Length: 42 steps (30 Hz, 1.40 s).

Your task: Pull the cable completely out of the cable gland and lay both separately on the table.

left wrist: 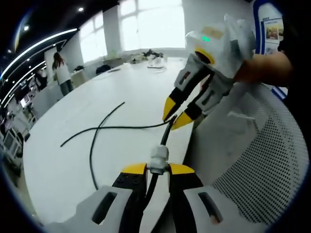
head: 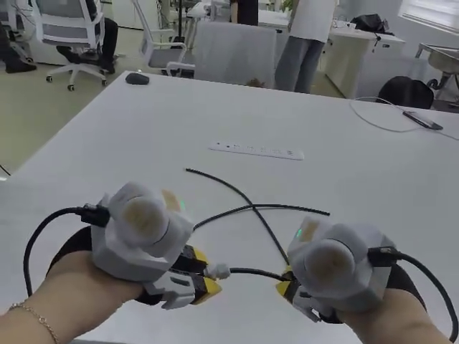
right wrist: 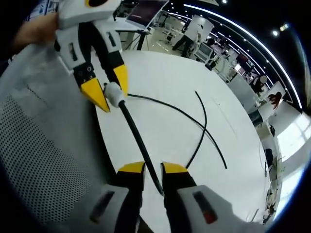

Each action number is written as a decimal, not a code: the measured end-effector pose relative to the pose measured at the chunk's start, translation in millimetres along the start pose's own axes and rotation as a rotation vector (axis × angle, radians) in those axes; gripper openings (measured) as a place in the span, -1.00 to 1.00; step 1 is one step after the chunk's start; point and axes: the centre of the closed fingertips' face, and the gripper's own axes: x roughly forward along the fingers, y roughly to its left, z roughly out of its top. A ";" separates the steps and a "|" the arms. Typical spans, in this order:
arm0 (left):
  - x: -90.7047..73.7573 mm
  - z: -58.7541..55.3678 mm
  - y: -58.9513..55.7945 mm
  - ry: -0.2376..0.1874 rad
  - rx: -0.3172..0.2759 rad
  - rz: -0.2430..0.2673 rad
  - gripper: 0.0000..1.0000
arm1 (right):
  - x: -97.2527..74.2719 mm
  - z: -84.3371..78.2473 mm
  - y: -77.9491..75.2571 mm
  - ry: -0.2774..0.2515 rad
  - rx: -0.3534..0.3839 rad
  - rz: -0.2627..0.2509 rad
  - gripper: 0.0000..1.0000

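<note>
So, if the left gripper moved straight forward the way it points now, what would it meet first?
Probably the right gripper: its yellow tips sit straight ahead, along the cable leaving the cable gland. Depth is hard to judge.

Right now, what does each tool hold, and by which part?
Left tool clamps the white cable gland; right tool clamps the black cable on its stretch near the gland.

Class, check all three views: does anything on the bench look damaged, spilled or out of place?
Nothing stands out. The cable runs intact through the cable gland held in the left gripper. The right gripper grips it further along, and its loose lengths merely cross on the table.
</note>
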 end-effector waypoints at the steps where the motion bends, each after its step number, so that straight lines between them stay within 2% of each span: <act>1: 1.2 -1.4 -1.5 0.009 0.013 -0.003 -0.66 | -0.5 5.4 3.2 -0.022 -0.004 0.007 -0.54; 2: 2.0 -2.9 -1.5 0.016 0.015 -0.004 -0.66 | -1.1 8.5 6.0 -0.029 -0.018 0.011 -0.51; 4: 2.1 -5.8 -1.3 0.030 0.015 -0.005 -0.66 | -2.6 17.6 13.2 -0.052 -0.117 0.023 -0.56; 6: 1.2 -6.6 -0.6 0.033 0.016 -0.002 -0.66 | -4.9 21.3 15.5 -0.069 -0.116 0.020 -0.58; 7: 1.1 -5.8 -0.7 0.028 0.015 -0.002 -0.66 | -6.7 25.8 15.9 -0.094 -0.124 0.022 -0.62; 8: 0.8 -5.1 -1.1 0.025 0.016 -0.002 -0.66 | -7.8 29.0 16.0 -0.113 -0.127 0.023 -0.71; 10: 0.9 -4.2 0.0 0.023 0.021 0.004 -0.66 | -7.8 29.0 16.5 -0.113 -0.122 0.031 -0.85; 14: -0.5 -1.8 1.6 0.008 0.015 0.010 -0.66 | -6.2 27.7 15.9 -0.106 -0.120 0.029 -0.87; 17: -0.8 -3.8 3.1 0.017 0.011 0.017 -0.66 | -4.1 19.9 11.9 -0.069 -0.124 0.014 -0.89; 19: -0.7 -2.3 3.2 0.005 -0.024 0.009 -0.66 | -3.3 16.2 10.5 -0.056 -0.104 0.014 -0.89; 22: -0.5 -4.3 4.9 0.014 -0.019 0.015 -0.66 | -0.1 1.6 7.9 0.011 -0.073 0.015 -0.91; 25: -0.6 -3.7 3.7 0.014 -0.031 0.013 -0.66 | 0.5 -11.8 -0.2 0.070 -0.045 -0.017 -0.90; 27: -0.3 0.3 1.1 -0.004 -0.035 0.003 -0.66 | 1.3 -17.0 0.1 0.096 -0.053 -0.019 -0.90; 28: -0.2 0.8 0.4 -0.004 -0.035 0.001 -0.66 | 2.8 -19.6 3.8 0.113 -0.066 -0.004 -0.90; 30: 1.5 -4.9 0.0 0.030 -0.013 0.005 -0.66 | 4.6 -24.3 9.9 0.151 -0.099 0.024 -0.89; 31: 1.4 -6.3 0.1 0.033 -0.004 0.007 -0.66 | 5.0 -23.6 9.2 0.153 -0.116 0.013 -0.85; 32: 0.8 -5.6 -0.6 0.031 -0.008 0.005 -0.66 | 4.8 -20.7 9.7 0.140 -0.112 0.014 -0.76; 33: 0.3 -3.0 -1.5 0.018 -0.013 0.000 -0.66 | 5.7 -8.8 12.9 0.076 -0.098 0.026 -0.62; 35: 0.2 -0.7 -2.0 0.007 -0.014 -0.003 -0.66 | 3.8 6.0 16.8 0.006 -0.109 0.045 -0.53; 38: 2.2 -2.6 -2.9 0.023 0.009 -0.004 -0.66 | -1.0 25.4 18.6 -0.086 -0.147 0.035 -0.55; 40: 1.7 -2.6 -3.9 0.025 0.020 -0.003 -0.66 | -5.4 31.5 20.4 -0.119 -0.148 0.038 -0.63; 42: 1.6 -2.2 -4.8 0.023 0.022 -0.006 -0.66 | -6.2 31.3 21.6 -0.118 -0.156 0.045 -0.78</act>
